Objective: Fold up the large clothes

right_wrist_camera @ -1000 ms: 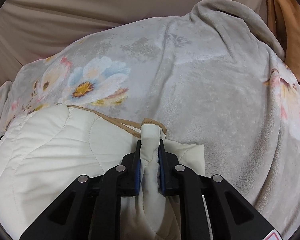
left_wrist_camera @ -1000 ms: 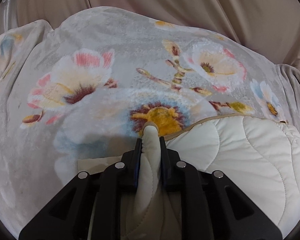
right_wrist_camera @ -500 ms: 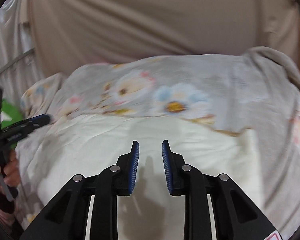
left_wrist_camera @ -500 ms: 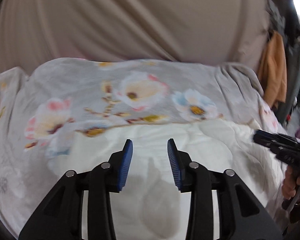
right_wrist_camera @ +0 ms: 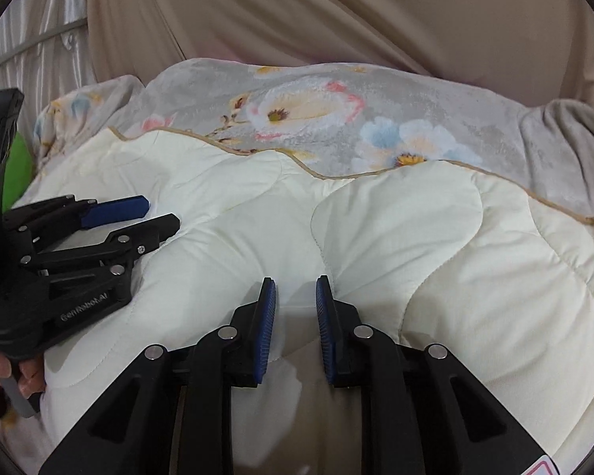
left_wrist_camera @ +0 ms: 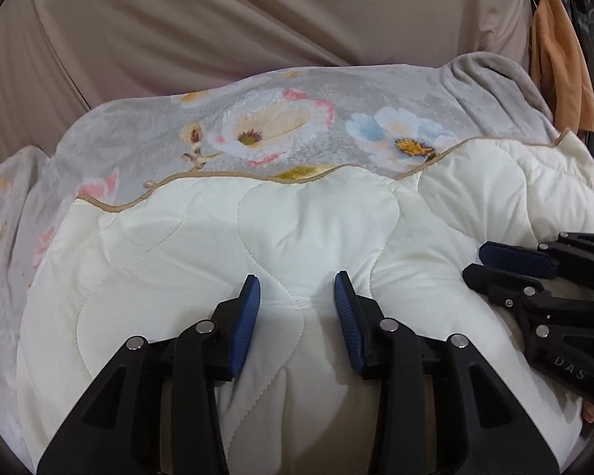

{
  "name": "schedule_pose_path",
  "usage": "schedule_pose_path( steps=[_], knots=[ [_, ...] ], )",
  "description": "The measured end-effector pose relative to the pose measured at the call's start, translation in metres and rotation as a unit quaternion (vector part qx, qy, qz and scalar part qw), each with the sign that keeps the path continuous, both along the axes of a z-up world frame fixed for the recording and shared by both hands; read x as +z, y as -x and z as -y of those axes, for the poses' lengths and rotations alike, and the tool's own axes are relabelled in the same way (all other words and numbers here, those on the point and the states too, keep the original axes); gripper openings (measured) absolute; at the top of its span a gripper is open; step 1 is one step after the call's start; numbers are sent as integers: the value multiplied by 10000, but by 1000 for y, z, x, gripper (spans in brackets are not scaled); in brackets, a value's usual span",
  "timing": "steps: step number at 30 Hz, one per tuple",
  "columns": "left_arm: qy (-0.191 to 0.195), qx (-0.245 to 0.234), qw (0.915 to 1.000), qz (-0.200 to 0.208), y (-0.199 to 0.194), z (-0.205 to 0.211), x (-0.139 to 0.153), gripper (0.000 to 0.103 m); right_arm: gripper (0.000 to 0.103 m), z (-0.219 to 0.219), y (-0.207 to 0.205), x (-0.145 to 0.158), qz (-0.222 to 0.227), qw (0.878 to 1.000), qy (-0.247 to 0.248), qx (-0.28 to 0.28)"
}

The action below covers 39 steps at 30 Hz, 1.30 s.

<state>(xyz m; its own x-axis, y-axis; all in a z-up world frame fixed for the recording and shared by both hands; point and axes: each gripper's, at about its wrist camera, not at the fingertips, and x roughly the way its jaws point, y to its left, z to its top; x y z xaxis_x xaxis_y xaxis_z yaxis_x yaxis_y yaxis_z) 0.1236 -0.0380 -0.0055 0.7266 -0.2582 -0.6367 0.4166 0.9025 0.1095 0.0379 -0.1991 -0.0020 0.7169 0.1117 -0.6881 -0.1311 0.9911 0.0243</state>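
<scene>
- While both grippers hang over it, the cream quilt (left_wrist_camera: 316, 229) lies spread on the flowered blanket (left_wrist_camera: 297, 118).
- Left gripper (left_wrist_camera: 297, 293): jaws apart and opening wider, holding nothing.
- Right gripper (right_wrist_camera: 296, 291): narrow gap, closing, nothing pinched between the pads.
- Tan curtain (right_wrist_camera: 336, 12) hangs at the far side.
</scene>
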Motion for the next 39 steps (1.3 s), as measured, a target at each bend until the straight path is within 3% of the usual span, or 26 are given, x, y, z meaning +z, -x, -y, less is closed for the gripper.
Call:
schedule_pose_path(
  steps=[7, 11, 13, 15, 17, 20, 23, 25, 29, 32, 34, 37, 39],
  knots=[
    [443, -17, 9988, -222, -1, -16, 8, 42, 18, 3, 6, 16, 125, 9998, -138, -89],
    [968, 169, 9950, -198, 18, -52, 39, 65, 19, -8, 21, 43, 98, 9983, -574, 13],
    [1290, 490, 9902, -225, 23, -85, 54, 86, 19, -17, 19, 43, -127, 9974, -689, 152],
    [1634, 915, 9816, -383, 22, -122, 61, 93, 19, -28, 13, 33, -427, 9960, -736, 284],
    [1792, 1158, 9746, -673, 15, -151, 56, 93, 19, -35, 9, 17, -562, 9963, -582, 290],
    [1868, 1415, 9647, -1200, 6, -182, 30, 93, 19, -41, 13, 5, -418, 9974, -481, 345],
    [2009, 1399, 9539, -1737, 1, -191, -4, 94, 19, -45, 17, 0, -249, 9984, -345, 362],
    [2343, 1333, 9424, -1980, 1, -192, -21, 98, 19, -49, 21, -2, -124, 9990, -208, 367],
    [2300, 1249, 9488, -1768, 6, -179, -21, 98, 19, -48, 20, -2, -16, 9990, -206, 386],
    [2226, 1086, 9521, -1793, 6, -168, -11, 68, 20, -43, 20, 1, -44, 9983, -406, 425],
    [2091, 1002, 9589, -1638, 12, -165, 7, 29, 20, -35, 26, 12, -120, 9974, -637, 320],
    [2190, 818, 9626, -1373, 29, -168, 40, 19, 18, -26, 52, 33, -222, 9928, -1115, 387],
    [2272, 619, 9648, -1176, 43, -166, 63, 18, 8, -24, 77, 39, -216, 9914, -1217, 436]
  ],
)
